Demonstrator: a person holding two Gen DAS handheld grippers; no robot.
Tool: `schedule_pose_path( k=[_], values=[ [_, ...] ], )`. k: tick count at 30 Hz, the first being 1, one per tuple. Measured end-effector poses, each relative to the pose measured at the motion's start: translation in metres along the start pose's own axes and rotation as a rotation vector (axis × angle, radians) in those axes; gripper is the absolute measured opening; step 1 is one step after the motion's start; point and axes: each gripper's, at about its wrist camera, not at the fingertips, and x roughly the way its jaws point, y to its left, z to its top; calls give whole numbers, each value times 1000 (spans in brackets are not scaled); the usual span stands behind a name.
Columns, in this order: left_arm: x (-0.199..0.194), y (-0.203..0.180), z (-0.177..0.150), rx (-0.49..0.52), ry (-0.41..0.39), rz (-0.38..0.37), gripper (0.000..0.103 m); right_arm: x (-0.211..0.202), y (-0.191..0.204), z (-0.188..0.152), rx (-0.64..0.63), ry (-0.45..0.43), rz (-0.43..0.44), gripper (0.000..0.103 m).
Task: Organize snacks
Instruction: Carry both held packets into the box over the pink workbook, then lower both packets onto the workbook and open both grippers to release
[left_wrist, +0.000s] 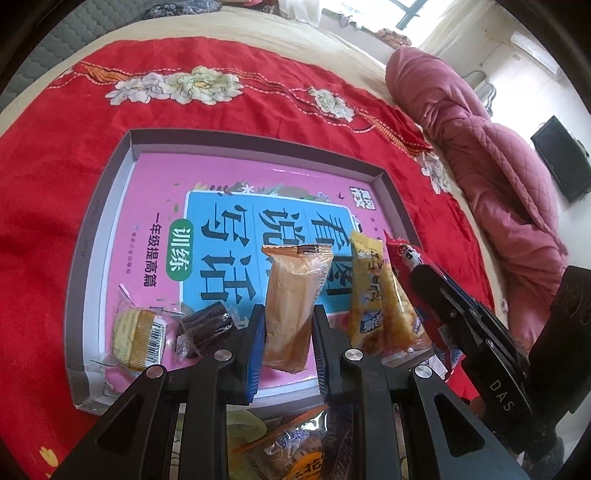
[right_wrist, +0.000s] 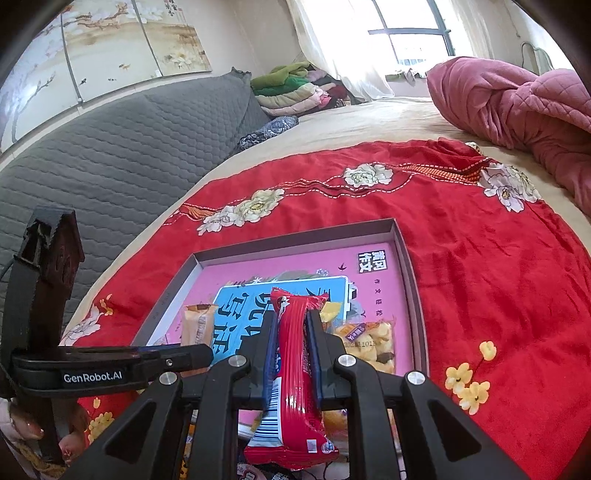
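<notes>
Pinching an orange snack pack (left_wrist: 288, 306), the left gripper (left_wrist: 289, 332) has its two fingers pressed on the pack's sides. In the left wrist view the pack stands up in the low middle of the frame, over the near edge of a gray box (left_wrist: 96, 206). The box has a pink book cover (left_wrist: 155, 177) with blue print lying flat inside it.

On the pink cover, at the lower left of that frame, lie a small pale yellow wrapped cake (left_wrist: 135, 338) and a dark brown wrapped sweet (left_wrist: 205, 326), just beside each other. Right of the orange pack lies a yellow bag of puffs (left_wrist: 384, 302).

The right gripper (right_wrist: 291, 354) pinches a long red snack pack (right_wrist: 295, 369) between its two fingers. In the right wrist view the red pack stands in the low middle of the frame, with its top pointing up over the box. In the left wrist view the same red pack peeks out at the right, beside the yellow bag.

The box sits on a red cloth (right_wrist: 480, 277) with white flowers on it. The cloth is spread on a tan bed (right_wrist: 369, 118). A pink quilt (right_wrist: 517, 107) is bunched up at the upper right of the right wrist frame. A gray quilted cover (right_wrist: 129, 147) fills the left side, and folded blankets (right_wrist: 291, 88) are piled near the top middle, by a window (right_wrist: 413, 33).

More wrapped snacks (left_wrist: 295, 454) show at the very bottom of the left wrist frame, under the gripper.
</notes>
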Motion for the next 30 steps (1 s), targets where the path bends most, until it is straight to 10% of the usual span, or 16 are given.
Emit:
schedule_pose_path(
  k=[30],
  values=[
    [14, 8, -2, -37, 60, -1, 25, 22, -6, -10, 33, 76, -14, 17]
  ],
)
